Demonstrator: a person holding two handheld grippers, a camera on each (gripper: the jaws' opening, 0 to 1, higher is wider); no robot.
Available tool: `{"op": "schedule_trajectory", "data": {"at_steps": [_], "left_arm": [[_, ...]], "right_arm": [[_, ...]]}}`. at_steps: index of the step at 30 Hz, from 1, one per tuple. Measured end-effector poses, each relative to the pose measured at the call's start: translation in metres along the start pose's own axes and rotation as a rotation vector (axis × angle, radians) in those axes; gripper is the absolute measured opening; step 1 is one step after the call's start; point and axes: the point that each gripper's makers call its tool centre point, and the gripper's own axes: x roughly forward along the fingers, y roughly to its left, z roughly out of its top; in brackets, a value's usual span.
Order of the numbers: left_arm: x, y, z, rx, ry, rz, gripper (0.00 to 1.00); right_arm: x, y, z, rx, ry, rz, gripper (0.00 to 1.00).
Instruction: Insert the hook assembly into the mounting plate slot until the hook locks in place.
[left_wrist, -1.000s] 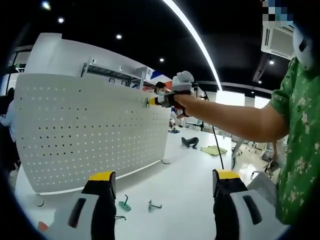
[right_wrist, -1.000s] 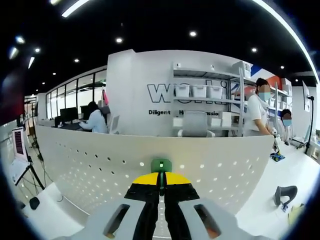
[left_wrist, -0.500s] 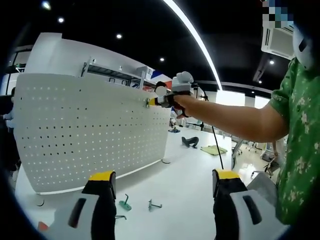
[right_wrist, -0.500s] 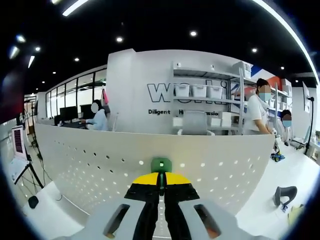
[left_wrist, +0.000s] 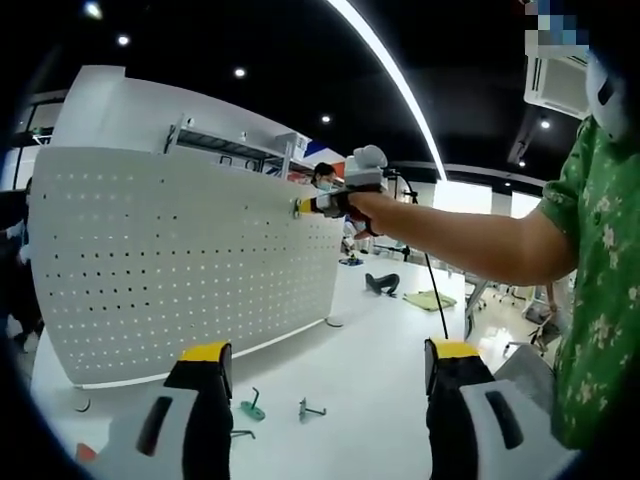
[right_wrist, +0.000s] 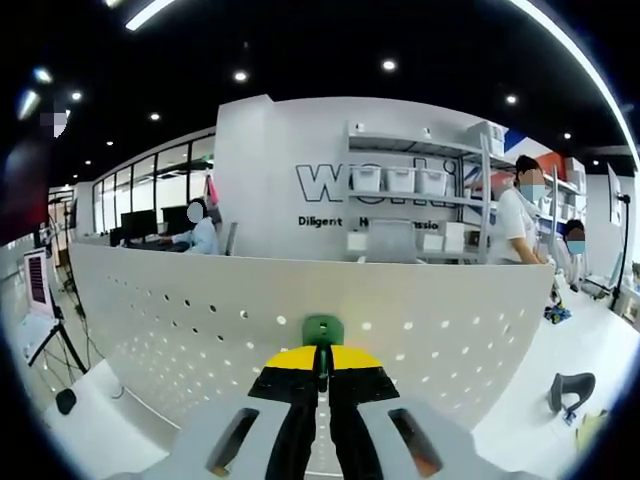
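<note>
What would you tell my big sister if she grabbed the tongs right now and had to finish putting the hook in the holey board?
Right tongs: shut on the green hook, pressed against the white pegboard near its top edge.
Left tongs: open, holding nothing, low over the table.
Spare hooks lie on the table in front of the board.
Done: the hook is carried up to the board.
Left: I cannot tell if it is locked in. Push it in until it catches, then let go.
</note>
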Motion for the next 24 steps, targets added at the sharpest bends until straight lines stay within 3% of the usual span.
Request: {"op": "schedule_trajectory", "data": {"at_steps": [11,24], "left_arm": [[0.0011,-0.0007,-0.0007,-0.001,0.002,-0.003,0.81],[0.0015,0.0001,-0.0005,-0.002,0.001,-0.004,0.81]], "right_arm": [[0.0003,0.0006,0.0002,-0.039,-0.008,0.005,0.02],[0.0018,0.0032,-0.0020,-0.027,-0.009,0.024,0.07]]}}
